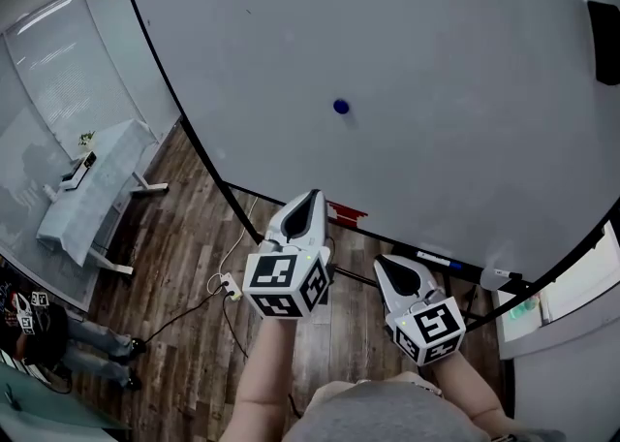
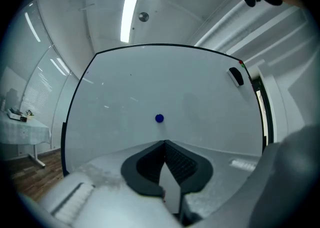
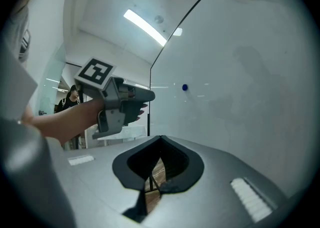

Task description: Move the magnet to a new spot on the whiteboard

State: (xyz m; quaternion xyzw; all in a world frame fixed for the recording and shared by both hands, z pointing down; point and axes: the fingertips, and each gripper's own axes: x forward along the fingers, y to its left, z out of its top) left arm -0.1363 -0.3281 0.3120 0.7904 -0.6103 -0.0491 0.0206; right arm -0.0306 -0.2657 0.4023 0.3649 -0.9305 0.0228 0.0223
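Looking down in the head view, the whiteboard (image 1: 465,169) fills the upper right, and the blue magnet (image 1: 340,107) sticks to it near the middle, well apart from both tools. The left gripper (image 1: 311,196) points up toward the board from about six o'clock of the magnet, its marker cube nearer the person. The right gripper (image 1: 385,260) sits lower, at about four o'clock of the left one. A black eraser (image 1: 605,28) clings to the board's far right edge, a red object (image 1: 346,212) and a blue marker (image 1: 441,261) lie on the ledge along the board's bottom edge, and a small table (image 1: 92,188) stands on the wood floor (image 1: 184,236) at nine o'clock. In the left gripper view, the jaws are closed tip to tip with nothing between them, and the magnet (image 2: 159,118) shows just above the tips at twelve o'clock, not touching them; the eraser (image 2: 235,76) is at two o'clock on the board. In the right gripper view, this gripper's jaws also meet at the tips and hold nothing, with floor showing through the gap behind them. The magnet (image 3: 185,87) lies on the board at one o'clock of the tips, and the left gripper (image 3: 150,95), held by a bare forearm (image 3: 65,119), reaches in from nine o'clock, short of the magnet.
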